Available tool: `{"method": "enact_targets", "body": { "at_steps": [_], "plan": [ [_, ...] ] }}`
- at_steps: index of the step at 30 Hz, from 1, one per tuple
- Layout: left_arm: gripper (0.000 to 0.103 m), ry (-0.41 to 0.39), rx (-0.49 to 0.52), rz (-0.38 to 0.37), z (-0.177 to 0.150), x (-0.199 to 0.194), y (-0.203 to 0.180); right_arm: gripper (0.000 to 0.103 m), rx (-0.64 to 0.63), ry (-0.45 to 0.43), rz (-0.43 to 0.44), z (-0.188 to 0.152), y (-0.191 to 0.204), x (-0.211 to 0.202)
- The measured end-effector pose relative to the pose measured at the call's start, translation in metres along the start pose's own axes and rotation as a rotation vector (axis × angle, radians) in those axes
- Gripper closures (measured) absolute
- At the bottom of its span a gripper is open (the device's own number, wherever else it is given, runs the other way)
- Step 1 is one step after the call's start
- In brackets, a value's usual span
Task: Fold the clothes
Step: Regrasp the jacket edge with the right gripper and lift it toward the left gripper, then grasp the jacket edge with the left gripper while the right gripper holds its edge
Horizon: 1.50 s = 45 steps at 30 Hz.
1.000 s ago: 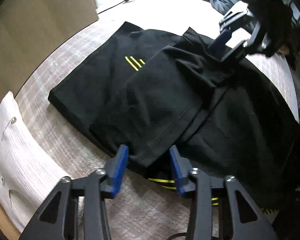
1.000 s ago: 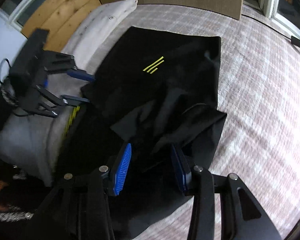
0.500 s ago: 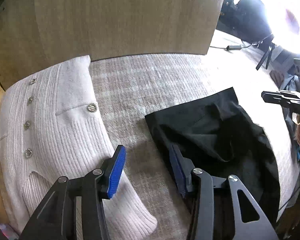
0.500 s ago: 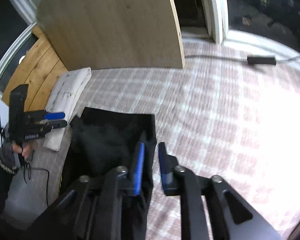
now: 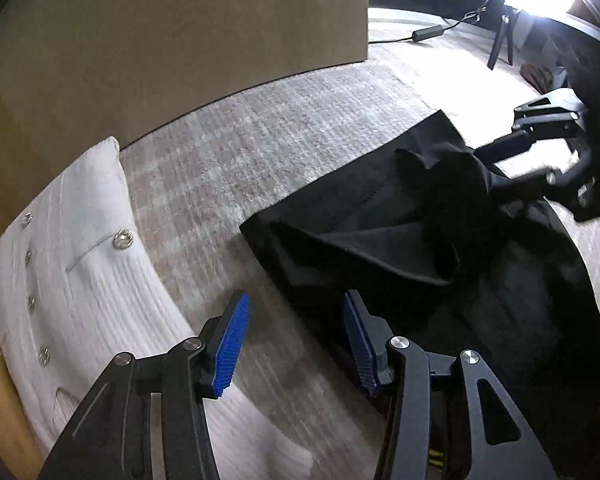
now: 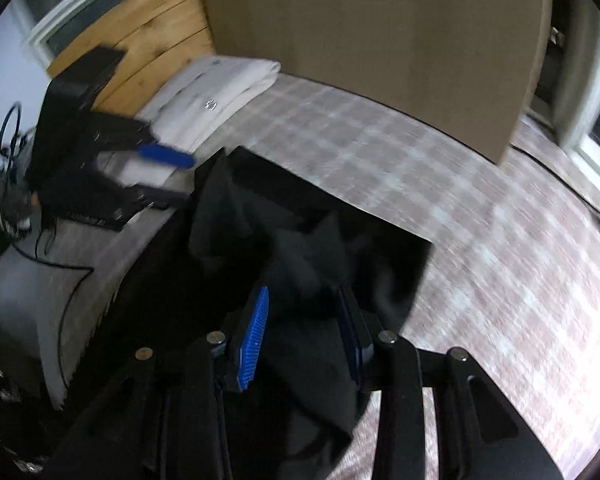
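A folded white cardigan (image 5: pixel 80 304) lies at the left on the plaid-covered surface (image 5: pixel 284 152). Beside it, the left gripper (image 5: pixel 296 344) hangs spread wide and empty, its right finger at the near edge of the black garment (image 5: pixel 480 280). That garment lies rumpled at centre-right. Over it, the right gripper (image 6: pixel 304 328) has its jaws parted; dark cloth bunches between them, though whether they grip it cannot be told.

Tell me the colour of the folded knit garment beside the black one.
White knit garment, with small silvery buttons; clearest in the left wrist view.
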<state>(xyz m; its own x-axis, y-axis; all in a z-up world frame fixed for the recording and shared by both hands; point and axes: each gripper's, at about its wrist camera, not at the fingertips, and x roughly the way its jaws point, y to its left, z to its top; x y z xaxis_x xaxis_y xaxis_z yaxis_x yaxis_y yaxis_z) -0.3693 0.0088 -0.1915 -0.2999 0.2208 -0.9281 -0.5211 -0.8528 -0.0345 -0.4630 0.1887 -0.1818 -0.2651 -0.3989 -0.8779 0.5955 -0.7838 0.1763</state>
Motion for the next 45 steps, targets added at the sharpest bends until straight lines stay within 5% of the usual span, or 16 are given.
{"method": "enact_targets", "body": {
  "at_steps": [1, 2, 6, 11, 16, 19, 21, 22, 25, 27, 29, 32, 36, 37, 38, 45],
  "plan": [
    [0.057, 0.0, 0.007, 0.005, 0.003, 0.003, 0.0, 0.072, -0.012, 0.009, 0.011, 0.002, 0.001, 0.005],
    [0.057, 0.001, 0.013, 0.011, 0.006, 0.006, 0.0, 0.101, -0.017, 0.018, 0.014, 0.005, 0.001, 0.01],
    [0.059, -0.008, 0.007, 0.003, 0.007, 0.009, 0.003, 0.1, 0.195, -0.109, -0.075, 0.004, -0.038, -0.01],
    [0.061, -0.018, 0.045, -0.017, 0.01, 0.009, 0.003, 0.057, 0.291, -0.148, -0.014, -0.007, -0.057, -0.027],
    [0.065, 0.005, 0.009, -0.042, 0.017, 0.018, 0.01, 0.057, 0.277, -0.08, -0.07, -0.006, -0.058, -0.009],
    [0.094, 0.001, 0.008, -0.057, 0.017, 0.018, 0.013, 0.057, 0.297, -0.087, -0.04, -0.005, -0.065, -0.002],
    [0.1, -0.003, 0.002, -0.073, 0.017, 0.017, 0.015, 0.07, 0.302, -0.092, -0.01, -0.002, -0.068, 0.002],
    [0.1, -0.003, -0.011, -0.076, 0.016, 0.016, 0.018, 0.097, 0.312, -0.086, -0.003, -0.001, -0.07, 0.002],
    [0.092, -0.043, -0.055, -0.098, 0.012, 0.003, 0.03, 0.094, 0.31, -0.114, 0.01, -0.004, -0.069, -0.009],
    [0.059, -0.067, -0.079, -0.099, 0.014, -0.004, 0.038, 0.083, 0.294, -0.125, -0.008, -0.007, -0.068, -0.016],
    [0.044, -0.081, -0.099, -0.098, 0.018, -0.005, 0.042, 0.064, 0.292, -0.114, -0.025, -0.007, -0.069, -0.015],
    [0.044, -0.052, -0.108, -0.113, 0.025, 0.005, 0.04, 0.064, 0.281, -0.074, -0.034, -0.005, -0.069, -0.003],
    [0.063, -0.002, -0.028, -0.038, 0.03, 0.028, 0.021, 0.066, 0.239, -0.093, -0.053, -0.002, -0.061, -0.001],
    [0.074, -0.003, -0.02, -0.045, 0.031, 0.028, 0.02, 0.086, 0.241, -0.101, -0.049, -0.001, -0.06, -0.004],
    [0.098, -0.003, -0.016, -0.053, 0.032, 0.027, 0.019, 0.094, 0.243, -0.109, -0.046, -0.001, -0.059, -0.008],
    [0.099, -0.084, -0.05, -0.212, 0.023, -0.027, 0.027, 0.094, 0.247, -0.169, -0.03, 0.0, -0.043, -0.042]
  ]
}}
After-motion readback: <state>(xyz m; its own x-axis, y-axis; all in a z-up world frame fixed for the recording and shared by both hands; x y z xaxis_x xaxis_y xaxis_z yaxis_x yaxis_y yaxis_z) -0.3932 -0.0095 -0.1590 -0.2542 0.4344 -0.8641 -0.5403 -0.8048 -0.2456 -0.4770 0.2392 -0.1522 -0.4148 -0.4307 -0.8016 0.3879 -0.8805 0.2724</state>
